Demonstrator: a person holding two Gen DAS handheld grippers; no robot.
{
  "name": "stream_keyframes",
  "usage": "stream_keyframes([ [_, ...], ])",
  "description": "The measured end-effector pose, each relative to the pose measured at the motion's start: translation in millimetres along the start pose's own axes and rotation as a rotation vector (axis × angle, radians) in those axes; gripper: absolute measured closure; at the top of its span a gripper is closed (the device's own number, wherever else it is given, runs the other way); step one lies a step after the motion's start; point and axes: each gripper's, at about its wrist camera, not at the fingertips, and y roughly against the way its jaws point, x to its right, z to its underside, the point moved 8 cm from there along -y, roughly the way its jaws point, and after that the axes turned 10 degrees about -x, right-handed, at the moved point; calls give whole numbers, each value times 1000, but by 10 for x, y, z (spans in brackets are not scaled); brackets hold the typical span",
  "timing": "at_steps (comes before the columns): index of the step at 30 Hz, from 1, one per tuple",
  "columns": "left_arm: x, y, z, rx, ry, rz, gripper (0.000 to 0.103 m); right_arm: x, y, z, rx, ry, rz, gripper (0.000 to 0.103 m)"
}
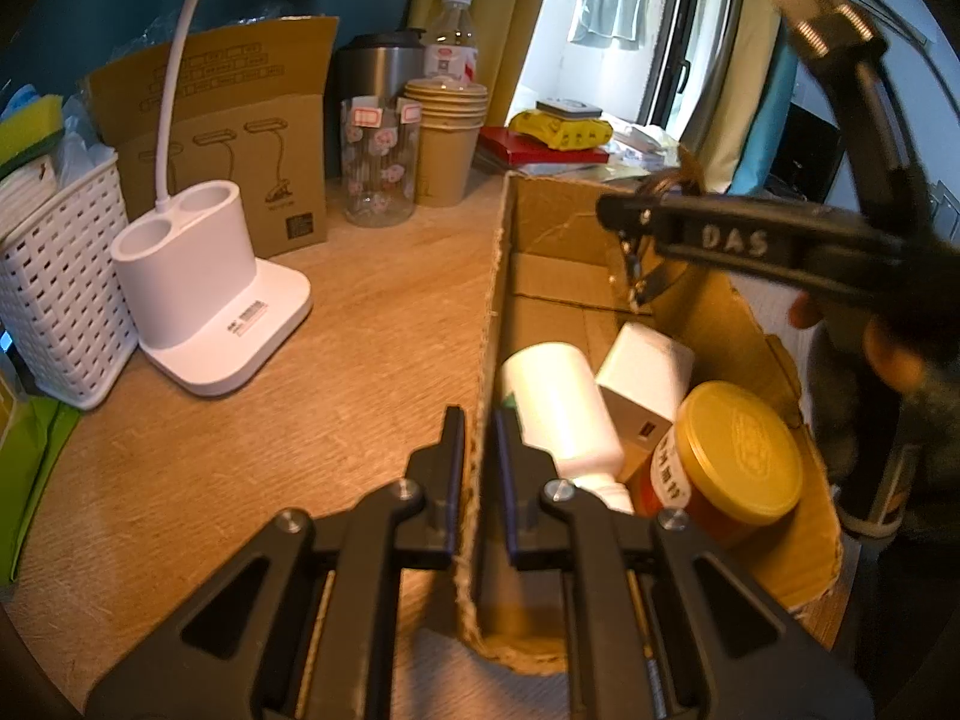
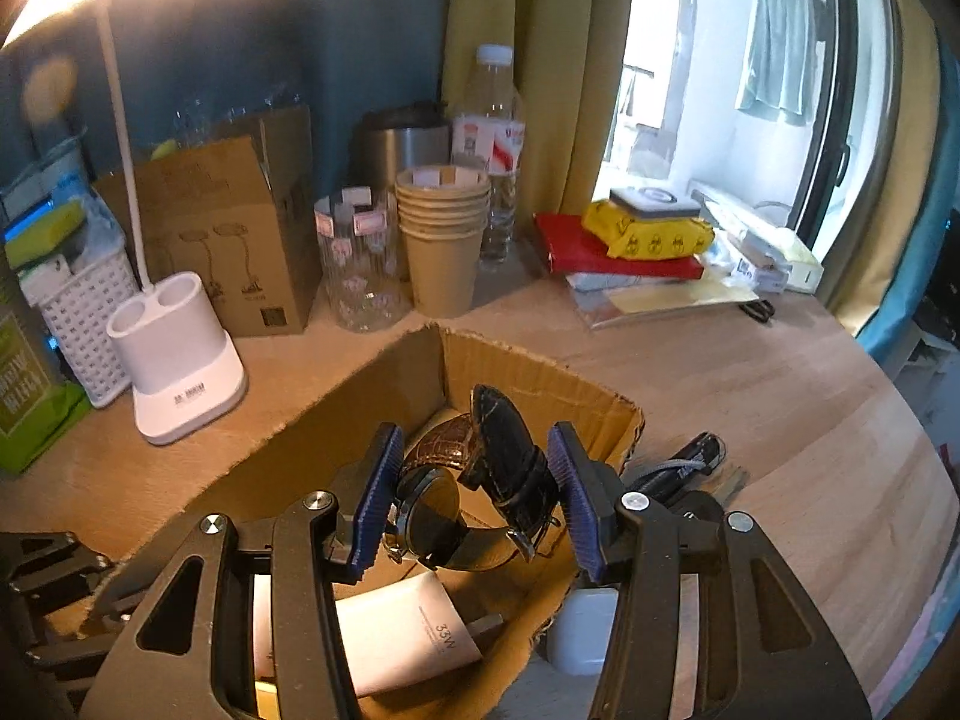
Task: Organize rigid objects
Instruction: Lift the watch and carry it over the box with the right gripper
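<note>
An open cardboard box [image 1: 744,330] lies on the wooden desk. In it are a white bottle [image 1: 558,408], a white charger [image 1: 645,384] and a gold-lidded jar [image 1: 738,450]. My left gripper [image 1: 480,450] is shut on the box's left wall [image 1: 489,324]. My right gripper [image 2: 474,492] hangs above the box [image 2: 528,372] and is shut on a wristwatch [image 2: 432,510] with a dark leather strap [image 2: 504,456]. In the left wrist view the right gripper [image 1: 636,240] sits over the box's far end, the watch mostly hidden. The charger [image 2: 408,636] lies below the watch.
A white lamp base [image 1: 198,300], a white basket [image 1: 54,294], a brown carton [image 1: 240,138], a glass jar [image 1: 378,162], paper cups [image 1: 444,138] and a bottle stand at the back. A black flashlight [image 2: 690,462] and a white case [image 2: 582,630] lie right of the box.
</note>
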Motion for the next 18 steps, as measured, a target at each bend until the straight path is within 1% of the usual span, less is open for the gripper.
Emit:
stream_keyframes([
  [4,-1,-1,-1,-1,0,0,93,55,-131,80,-37,-18,3,50],
  [6,3,0,-1,0,-3,1,93,73,-145,110,-35,-15,12,50],
  [12,12,-9,9,2,-5,1,93,71,-141,119,-47,-12,-4,48],
  [15,22,-10,12,3,-6,1,93,81,-145,97,-43,-10,-6,46],
  [17,19,-13,12,2,-5,1,93,115,-134,63,-27,-12,19,44],
  [18,22,-18,13,0,-4,0,93,138,-132,44,-23,-15,27,40],
])
